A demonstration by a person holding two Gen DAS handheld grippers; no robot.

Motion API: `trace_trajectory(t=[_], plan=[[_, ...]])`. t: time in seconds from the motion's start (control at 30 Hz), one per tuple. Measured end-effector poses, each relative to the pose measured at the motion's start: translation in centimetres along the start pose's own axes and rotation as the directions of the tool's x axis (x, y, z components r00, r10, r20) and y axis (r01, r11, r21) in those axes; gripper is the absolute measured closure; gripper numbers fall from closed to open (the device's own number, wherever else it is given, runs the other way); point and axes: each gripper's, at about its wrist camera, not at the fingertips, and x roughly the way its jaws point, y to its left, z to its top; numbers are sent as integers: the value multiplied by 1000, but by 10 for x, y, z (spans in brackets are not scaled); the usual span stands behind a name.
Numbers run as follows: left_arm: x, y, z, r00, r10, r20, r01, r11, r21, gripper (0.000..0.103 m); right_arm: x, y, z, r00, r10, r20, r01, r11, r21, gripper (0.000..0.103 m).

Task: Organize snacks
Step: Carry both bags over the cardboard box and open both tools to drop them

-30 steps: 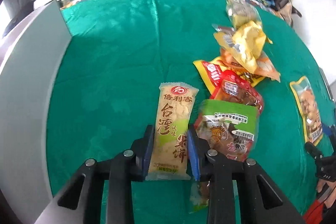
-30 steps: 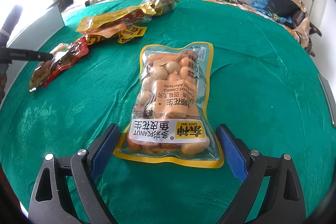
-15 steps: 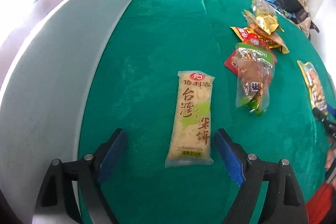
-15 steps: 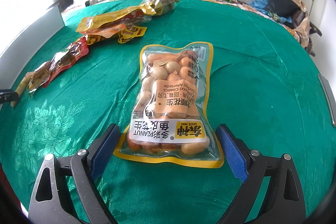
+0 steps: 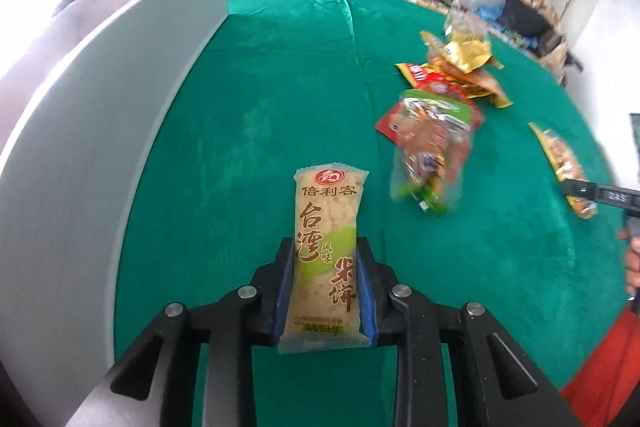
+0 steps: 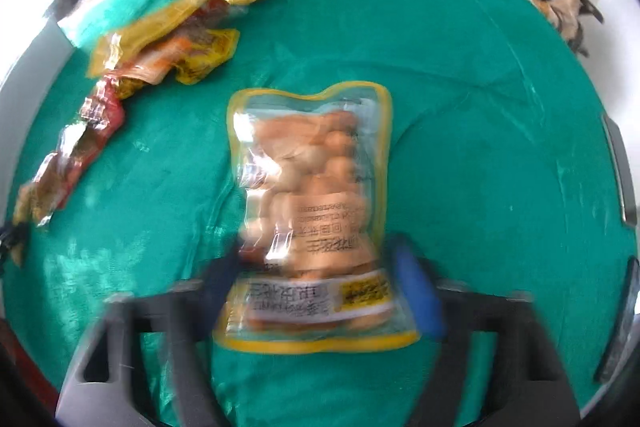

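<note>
Your pale rice-cracker pack (image 5: 326,259) lies flat and lengthwise on the green cloth, its near end toward 6 o'clock. At its 2 o'clock sits a loose heap of red, green and yellow packets (image 5: 438,115). Your yellow-edged clear peanut pouch (image 6: 314,215) lies flat, lengthwise, well apart from them.

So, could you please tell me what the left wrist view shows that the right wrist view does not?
Only the left wrist view shows the left hand-held gripper shut on the rice cracker pack, beside a grey board.

Only the right wrist view shows the right hand-held gripper closing around the peanut bag's lower end.

Both show the green cloth, the snack pile and the peanut bag.
</note>
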Motion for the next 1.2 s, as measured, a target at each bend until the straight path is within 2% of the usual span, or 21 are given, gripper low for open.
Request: trace_trajectory(t=[0.13, 0.23, 0.3, 0.33, 0.4, 0.47, 0.53, 0.6, 0.63, 0.67, 0.7, 0.73, 0.77, 0.83, 0.93, 0.97, 1.03, 1.13, 1.2], plan=[[-35, 9, -14, 995, -89, 53, 92, 994, -62, 75, -15, -17, -12, 992, 127, 1, -126, 984, 122, 38], [-77, 16, -10, 977, -165, 138, 180, 978, -107, 75, -36, -18, -17, 958, 282, 52, -287, 931, 227, 38], [-102, 29, -3, 963, -187, 194, 215, 967, -135, 75, -54, 5, -11, 936, 344, 77, -353, 913, 203, 38], [-115, 39, 1, 957, -187, 223, 223, 963, -152, 75, -67, 29, -6, 917, 390, 86, -400, 902, 164, 38], [-139, 69, 8, 950, -159, 269, 217, 955, -202, 75, -87, 78, 5, 873, 479, 91, -486, 870, 87, 38], [-159, 107, 11, 950, -101, 295, 183, 946, -266, 75, -110, 139, 17, 811, 579, 78, -581, 814, -7, 38], [-171, 142, 10, 954, -3, 299, 102, 943, -316, 75, -134, 212, 24, 748, 661, 55, -654, 749, -108, 38], [-177, 183, 6, 956, 115, 269, -1, 921, -389, 74, -150, 270, 26, 696, 718, 18, -705, 688, -174, 37], [-178, 197, 3, 954, 167, 249, -49, 906, -420, 68, -156, 300, 25, 675, 738, -4, -724, 660, -202, 36], [-178, 217, -3, 952, 223, 211, -105, 883, -457, 52, -161, 333, 24, 662, 749, -25, -732, 639, -235, 35], [-178, 231, -9, 948, 259, 182, -143, 864, -484, 42, -164, 357, 21, 658, 752, -41, -732, 627, -265, 32], [-177, 239, -13, 944, 287, 163, -170, 846, -505, 28, -167, 380, 17, 658, 751, -53, -729, 618, -296, 28], [-178, 248, -21, 936, 317, 154, -193, 827, -528, 26, -168, 400, 13, 664, 745, -68, -721, 614, -322, 26], [-183, 256, -34, 930, 336, 152, -205, 814, -544, 26, -164, 428, 6, 675, 729, -113, -715, 609, -343, 26], [-191, 253, -46, 916, 367, 160, -226, 804, -550, 26, -162, 420, -3, 662, 740, -122, -730, 599, -330, 26], [-191, 247, -44, 908, 382, 173, -236, 807, -542, 26, -159, 409, -2, 673, 733, -102, -716, 611, -336, 26], [-193, 228, -30, 897, 384, 219, -232, 830, -507, 26, -144, 376, 15, 720, 692, -57, -664, 663, -344, 26], [-186, 190, 0, 885, 343, 315, -205, 894, -399, 26, -112, 299, 19, 834, 551, 41, -508, 794, -333, 26], [-180, 169, 15, 881, 329, 339, -218, 920, -327, 24, -85, 242, 16, 894, 438, 95, -392, 866, -312, 26]])
